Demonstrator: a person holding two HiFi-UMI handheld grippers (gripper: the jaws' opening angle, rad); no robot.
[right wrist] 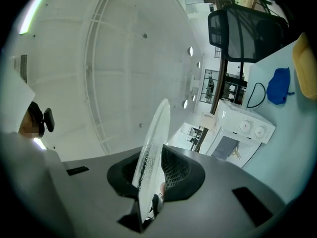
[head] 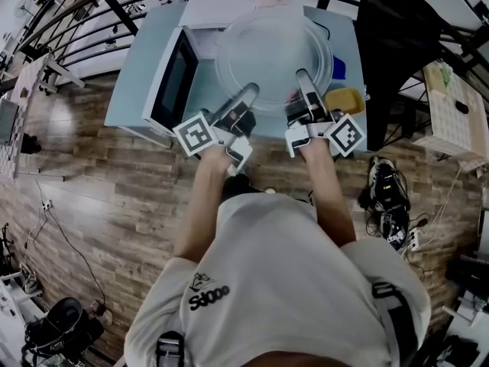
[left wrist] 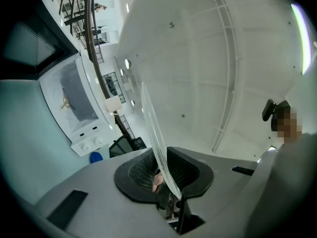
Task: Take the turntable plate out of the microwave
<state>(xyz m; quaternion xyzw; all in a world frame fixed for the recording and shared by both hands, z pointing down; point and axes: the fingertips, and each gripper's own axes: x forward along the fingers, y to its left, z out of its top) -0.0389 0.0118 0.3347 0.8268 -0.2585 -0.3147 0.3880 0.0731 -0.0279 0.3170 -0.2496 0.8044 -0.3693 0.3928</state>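
You have the turntable plate out of the microwave, above the surface; left tongs and right tongs each pinch its near rim, the disc lying ahead of both, equally near.

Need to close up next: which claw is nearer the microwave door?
Left. The left claw grips the plate rim just right of the open door; the right claw grips the rim farther right, beyond the left one.
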